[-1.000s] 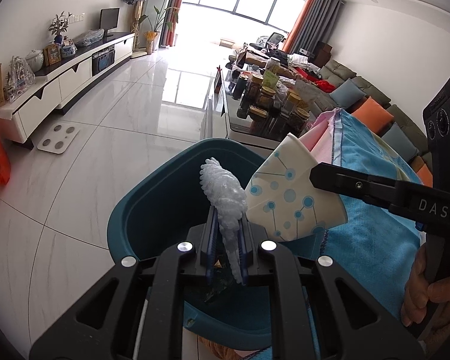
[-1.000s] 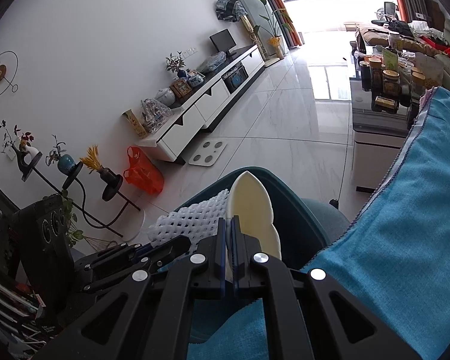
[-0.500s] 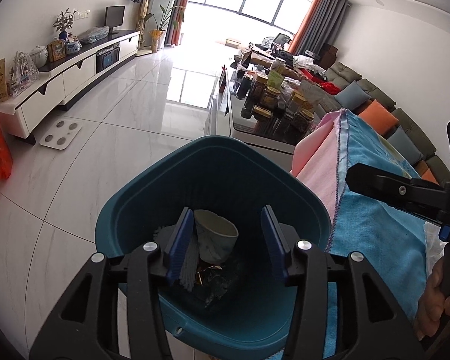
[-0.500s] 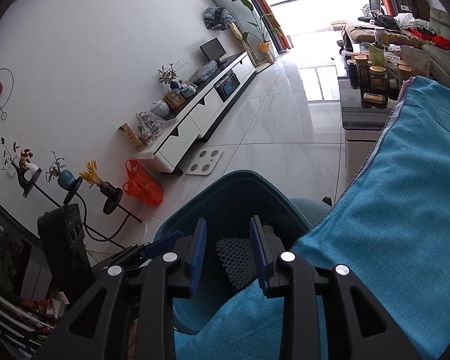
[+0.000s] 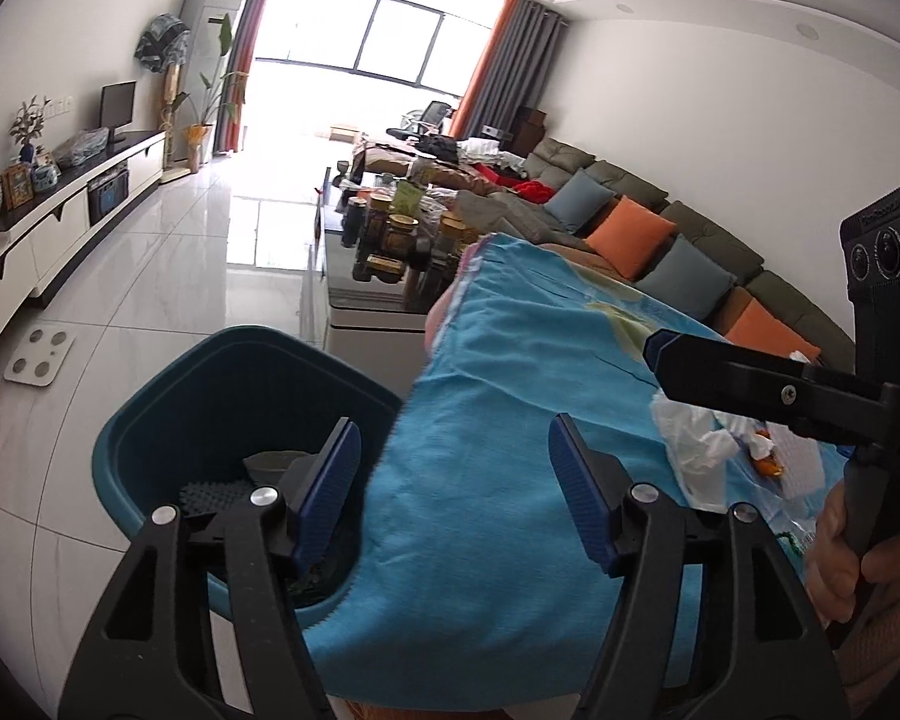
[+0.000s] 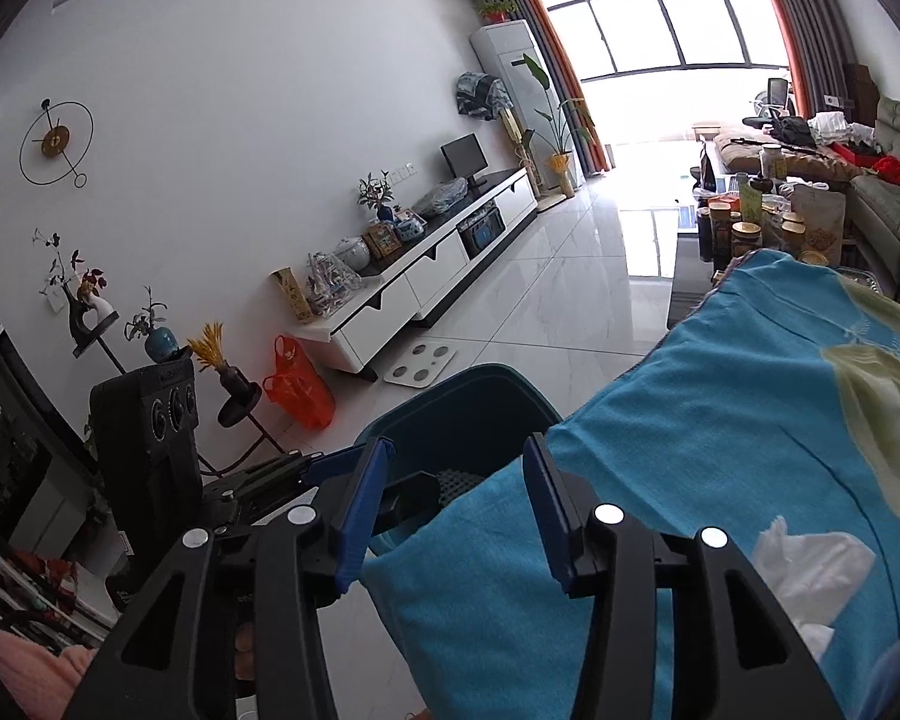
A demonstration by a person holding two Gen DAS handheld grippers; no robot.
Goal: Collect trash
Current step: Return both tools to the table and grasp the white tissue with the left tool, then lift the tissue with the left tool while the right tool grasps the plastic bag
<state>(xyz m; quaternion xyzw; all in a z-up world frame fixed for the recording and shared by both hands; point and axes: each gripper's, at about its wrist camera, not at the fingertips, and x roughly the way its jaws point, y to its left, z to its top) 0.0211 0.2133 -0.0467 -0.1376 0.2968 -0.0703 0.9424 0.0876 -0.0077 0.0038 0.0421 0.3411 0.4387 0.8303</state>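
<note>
A deep teal plastic bin (image 5: 150, 420) stands beside a bright turquoise cloth with a pale green leaf pattern (image 6: 750, 420), crumpled white tissue (image 6: 810, 564) on it, and black tools carry ribbed blue pads (image 5: 330, 492).

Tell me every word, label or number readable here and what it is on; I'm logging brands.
"D": the one letter in view on the right gripper, cut off by the picture's edge.
Small print along the top of its black camera block: too blurred to read.
Jar labels on the coffee table: too small to read.
Nothing else is legible.

Black fingers (image 5: 582, 498), blue ribbed pads, silver screws
</note>
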